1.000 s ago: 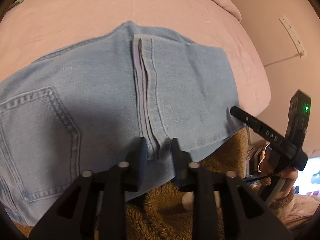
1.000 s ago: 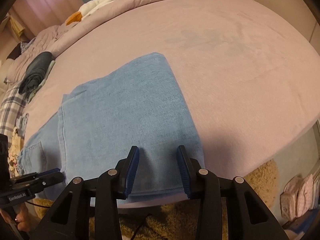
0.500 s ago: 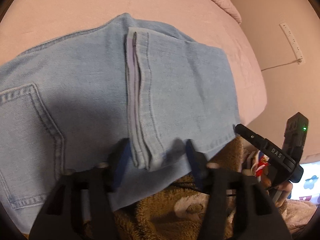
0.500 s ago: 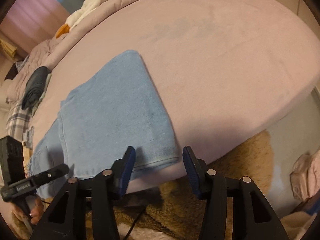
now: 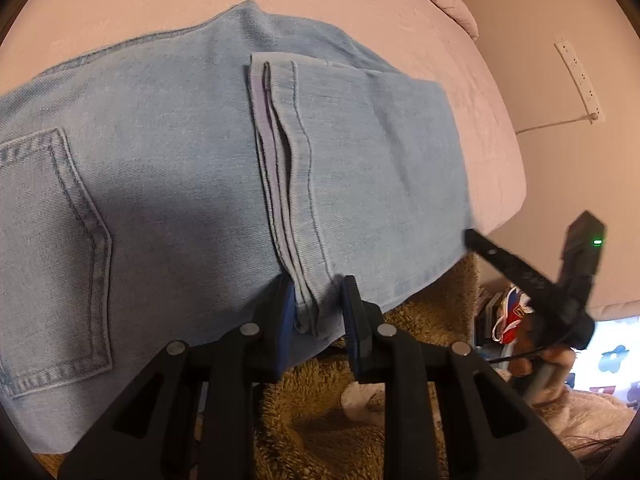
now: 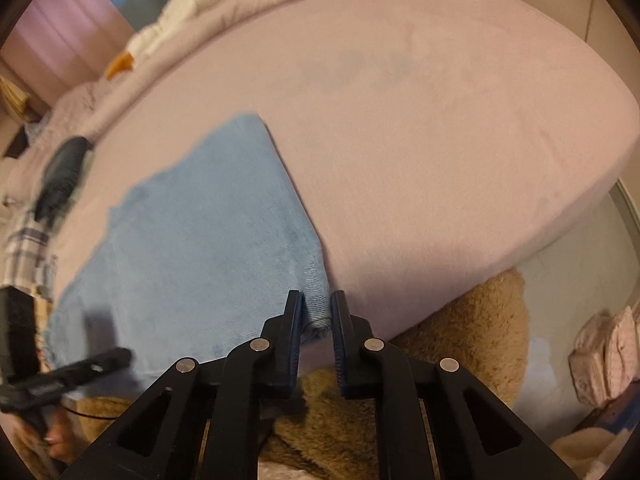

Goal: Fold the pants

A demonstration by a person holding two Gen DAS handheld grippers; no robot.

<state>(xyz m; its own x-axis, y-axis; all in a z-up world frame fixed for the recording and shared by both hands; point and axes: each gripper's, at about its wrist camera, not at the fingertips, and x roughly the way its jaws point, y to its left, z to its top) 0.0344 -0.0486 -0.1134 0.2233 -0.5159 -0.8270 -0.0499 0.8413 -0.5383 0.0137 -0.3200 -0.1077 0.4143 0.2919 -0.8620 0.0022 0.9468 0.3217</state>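
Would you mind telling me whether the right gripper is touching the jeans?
Touching. In the right wrist view, the right gripper has just been closing and pinches the near corner of the folded jeans at the bed's edge.

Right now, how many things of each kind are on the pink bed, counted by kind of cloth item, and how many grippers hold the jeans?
Light blue denim jeans: 1
Dark rolled garment: 1
Plaid cloth: 1
White bedding: 1
Grippers closed on the near edge of the jeans: 2, the left gripper and the right gripper
Total: 4 cloth items, 2 grippers
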